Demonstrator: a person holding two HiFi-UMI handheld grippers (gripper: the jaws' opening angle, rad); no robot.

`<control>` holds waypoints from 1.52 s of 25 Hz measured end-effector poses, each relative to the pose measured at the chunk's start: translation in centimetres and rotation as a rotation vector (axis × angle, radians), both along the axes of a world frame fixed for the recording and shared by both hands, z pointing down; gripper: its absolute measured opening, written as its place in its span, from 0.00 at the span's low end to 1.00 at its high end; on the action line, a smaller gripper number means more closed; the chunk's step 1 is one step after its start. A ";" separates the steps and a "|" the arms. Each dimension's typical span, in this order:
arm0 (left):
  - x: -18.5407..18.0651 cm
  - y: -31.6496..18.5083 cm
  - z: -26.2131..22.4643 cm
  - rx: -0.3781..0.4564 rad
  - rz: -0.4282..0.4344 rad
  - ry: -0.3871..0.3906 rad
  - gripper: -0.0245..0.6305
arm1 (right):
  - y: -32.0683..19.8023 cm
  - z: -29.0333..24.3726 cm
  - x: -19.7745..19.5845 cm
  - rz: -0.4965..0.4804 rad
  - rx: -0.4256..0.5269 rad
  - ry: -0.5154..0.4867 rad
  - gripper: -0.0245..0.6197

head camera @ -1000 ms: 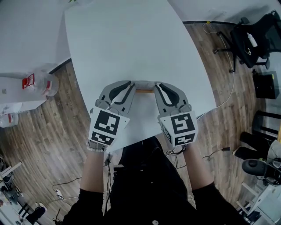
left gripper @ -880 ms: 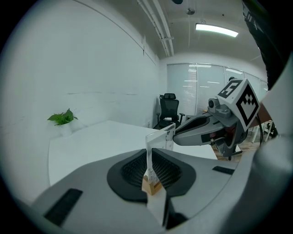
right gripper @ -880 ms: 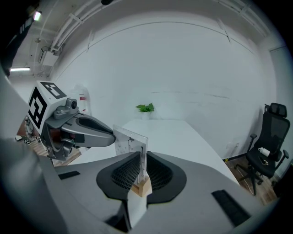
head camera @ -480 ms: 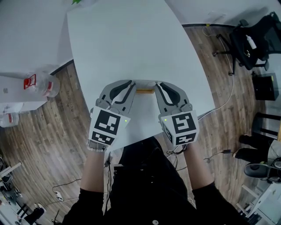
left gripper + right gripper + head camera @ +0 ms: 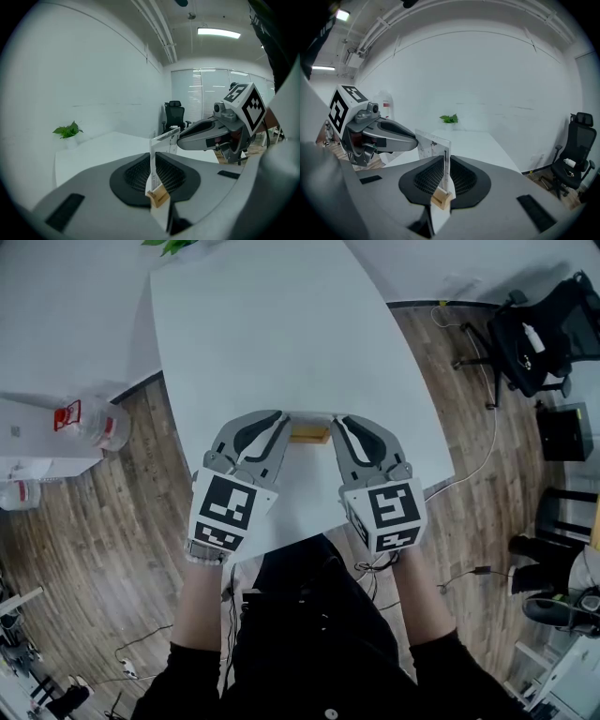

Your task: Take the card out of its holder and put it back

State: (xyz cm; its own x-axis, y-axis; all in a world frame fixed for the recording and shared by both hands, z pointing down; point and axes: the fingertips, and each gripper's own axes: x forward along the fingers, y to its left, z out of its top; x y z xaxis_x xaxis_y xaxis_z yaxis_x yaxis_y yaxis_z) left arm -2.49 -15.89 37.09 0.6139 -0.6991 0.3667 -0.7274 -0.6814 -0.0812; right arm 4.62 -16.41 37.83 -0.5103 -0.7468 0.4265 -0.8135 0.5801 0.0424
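Observation:
A thin white card (image 5: 309, 415) stands upright in a small wooden holder (image 5: 309, 435) near the front edge of the white table (image 5: 272, 324). My left gripper (image 5: 284, 420) and right gripper (image 5: 336, 421) meet over the holder from either side. In the left gripper view the jaws are shut on the card (image 5: 152, 166), with the wooden holder (image 5: 158, 197) just below and the right gripper (image 5: 182, 139) at the card's far end. In the right gripper view the jaws pinch the card (image 5: 443, 164) above the holder (image 5: 442, 199), and the left gripper (image 5: 414, 137) is opposite.
A water bottle (image 5: 94, 423) stands on the wooden floor at left. A black office chair (image 5: 539, 329) and cables lie at right. A green plant (image 5: 169, 245) sits at the table's far end. The person's body is close against the table's near edge.
Both grippers stay at the holder in the same pose. The head view has shifted slightly, and a little more of the wooden holder shows between the fingertips.

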 end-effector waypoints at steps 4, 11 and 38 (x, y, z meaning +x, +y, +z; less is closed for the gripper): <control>0.1 0.2 -1.2 0.018 -0.006 0.003 0.11 | 0.1 -1.2 0.2 0.001 0.023 0.002 0.15; -0.3 0.5 -3.8 0.055 -0.019 0.000 0.11 | 0.3 -3.8 -0.2 -0.011 0.065 0.000 0.15; -0.8 3.8 -13.3 0.201 -0.059 0.003 0.11 | 3.3 -13.3 -1.0 -0.077 0.223 -0.012 0.15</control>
State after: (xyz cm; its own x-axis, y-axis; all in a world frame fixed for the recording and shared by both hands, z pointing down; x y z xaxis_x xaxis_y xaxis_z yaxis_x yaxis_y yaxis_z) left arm -3.32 -12.04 23.80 0.5707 -0.7928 0.2139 -0.7661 -0.6078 -0.2090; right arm 3.64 -13.16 24.57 -0.5736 -0.7803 0.2491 -0.7684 0.6180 0.1665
